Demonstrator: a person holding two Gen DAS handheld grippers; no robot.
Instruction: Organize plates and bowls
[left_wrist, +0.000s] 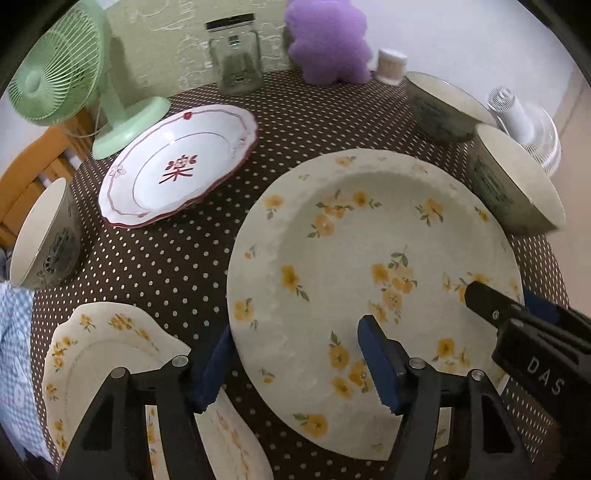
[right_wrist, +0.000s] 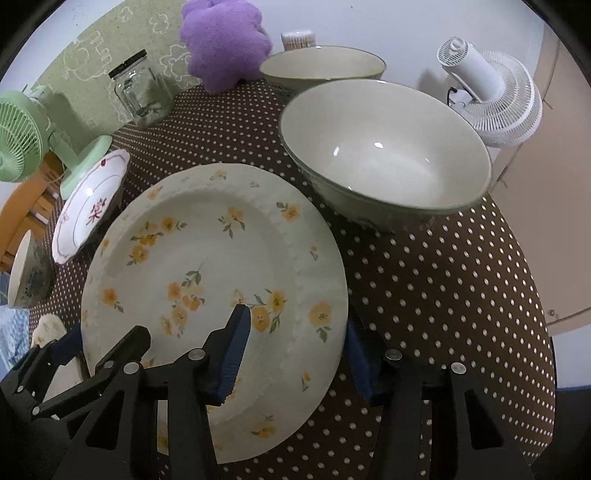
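Nearest the cameras, the large yellow-flowered plate (left_wrist: 373, 280) is gripped from both sides at once. The left gripper (left_wrist: 295, 365) has one finger under the plate's near-left rim and the other on its upper face, so the rim is pinched between them. The right gripper (right_wrist: 295, 354) does the same on the opposite edge, one blue pad on the plate's face and one at the outer rim. Each pair of fingers is closed to a middling gap, holding the plate. Taking a wide, shallow dish at two opposite edges makes sense: a single pinch would let it tip, while two keep it level for carrying. It appears raised at a slight tilt above the polka-dot desk (right_wrist: 443, 280), though I cannot tell whether its far edge has cleared the cloth.

Just beside the left fingers lies a smaller yellow-flowered plate (left_wrist: 107, 343), partly hidden by the gripper. As a matching pattern, it is probably the partner for a stack.

Farther out sit a red-trimmed plate (left_wrist: 177, 166) and a patterned bowl (left_wrist: 44, 236) at the left edge. On the right, a large bowl (right_wrist: 388, 155) stands close to the held plate, with another bowl (right_wrist: 321, 66) behind it. These look like groups yet to be sorted.

At the back stand a green fan (left_wrist: 66, 81), glass jar (left_wrist: 236, 55), purple plush (left_wrist: 328, 37) and white fan (right_wrist: 491, 96), kept clear of the working area.
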